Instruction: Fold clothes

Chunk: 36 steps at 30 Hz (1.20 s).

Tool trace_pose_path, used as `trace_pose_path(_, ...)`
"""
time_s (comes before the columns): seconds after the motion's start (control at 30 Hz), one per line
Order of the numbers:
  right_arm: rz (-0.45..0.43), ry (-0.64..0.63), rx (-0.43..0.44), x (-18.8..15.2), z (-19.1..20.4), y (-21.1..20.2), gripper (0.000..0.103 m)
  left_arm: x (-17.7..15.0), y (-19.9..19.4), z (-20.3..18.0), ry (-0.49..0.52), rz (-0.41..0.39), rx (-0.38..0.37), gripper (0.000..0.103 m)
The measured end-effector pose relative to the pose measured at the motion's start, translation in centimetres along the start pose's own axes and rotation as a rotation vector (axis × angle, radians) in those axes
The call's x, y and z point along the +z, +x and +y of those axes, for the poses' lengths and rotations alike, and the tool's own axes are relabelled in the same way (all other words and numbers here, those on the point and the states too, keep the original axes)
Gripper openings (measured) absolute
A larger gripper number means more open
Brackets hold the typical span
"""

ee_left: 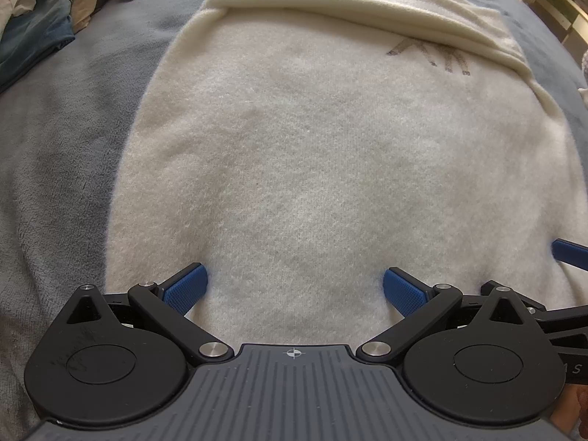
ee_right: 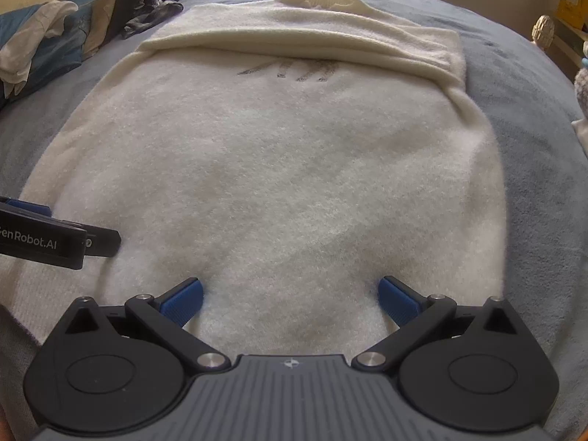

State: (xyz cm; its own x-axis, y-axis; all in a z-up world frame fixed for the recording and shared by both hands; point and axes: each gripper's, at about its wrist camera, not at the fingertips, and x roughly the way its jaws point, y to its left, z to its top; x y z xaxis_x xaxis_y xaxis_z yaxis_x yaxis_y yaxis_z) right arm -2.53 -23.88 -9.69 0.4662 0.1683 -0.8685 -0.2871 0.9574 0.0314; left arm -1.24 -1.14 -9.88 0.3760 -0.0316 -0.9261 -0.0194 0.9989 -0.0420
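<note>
Clothes pile [ee_right: 55, 33] far-left on bed [ee_right: 533, 183] | sweater [ee_right: 286, 183] unobstructed

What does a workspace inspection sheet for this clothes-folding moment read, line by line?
Surface: blue-grey fleece blanket, soft and wrinkled.
Job's things: cream sweater spread flat, sleeves folded across the chest, collar at the far end.
Clutter: pile of clothes at the far left.
Grippers: left gripper open over the sweater's near part; right gripper open beside it; nothing between the fingers.
Cables: nothing seen.
Surroundings: carved bedpost knob, wall.
</note>
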Motion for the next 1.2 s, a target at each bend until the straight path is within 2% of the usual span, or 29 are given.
trace_pose_path(0.3, -0.017, -0.032, 0.018, -0.2, -0.2, 0.0, 0.103, 0.0, -0.8, -0.2, 0.011, 0.001, 0.007, 0.103)
trace_pose_path(0.47, -0.018, -0.095, 0.002, 0.1, 0.0, -0.7, 0.103, -0.1, -2.9, -0.3, 0.046, -0.126, 0.033, 0.103)
trace_pose_path(0.57, -0.085, -0.132, -0.054, 0.5, 0.2, -1.8, 0.103, -0.3, -3.6, -1.1, 0.077, -0.199, 0.054, 0.103)
trace_pose_path(0.67, -0.141, -0.126, -0.054, 0.9, 0.0, -2.6, 0.103, 0.4, -2.5, -2.0, 0.106, -0.198, 0.065, 0.103)
trace_pose_path(0.73, -0.134, -0.106, -0.035, 1.0, -0.3, -2.5, 0.103, 0.7, -2.1, -2.2, 0.108, -0.183, 0.064, 0.102)
trace_pose_path(0.87, -0.092, -0.082, -0.019, 0.8, -0.7, -1.6, 0.096, 0.8, -1.7, -1.6, 0.108, -0.178, 0.061, 0.101)
trace_pose_path(0.93, -0.081, -0.075, -0.010, 0.6, -0.8, -1.4, 0.088, 0.7, -1.9, -1.6, 0.108, -0.182, 0.058, 0.100)
trace_pose_path(0.97, -0.080, -0.075, -0.007, 0.5, -0.8, -1.5, 0.084, 0.7, -1.9, -1.6, 0.108, -0.184, 0.057, 0.100)
trace_pose_path(1.13, -0.104, -0.113, 0.008, 0.2, -0.3, -1.9, 0.076, 0.5, -2.0, -1.8, 0.120, -0.201, 0.062, 0.099)
trace_pose_path(1.2, -0.123, -0.139, 0.014, 0.2, 0.1, -2.1, 0.070, 0.5, -1.9, -1.8, 0.121, -0.201, 0.066, 0.098)
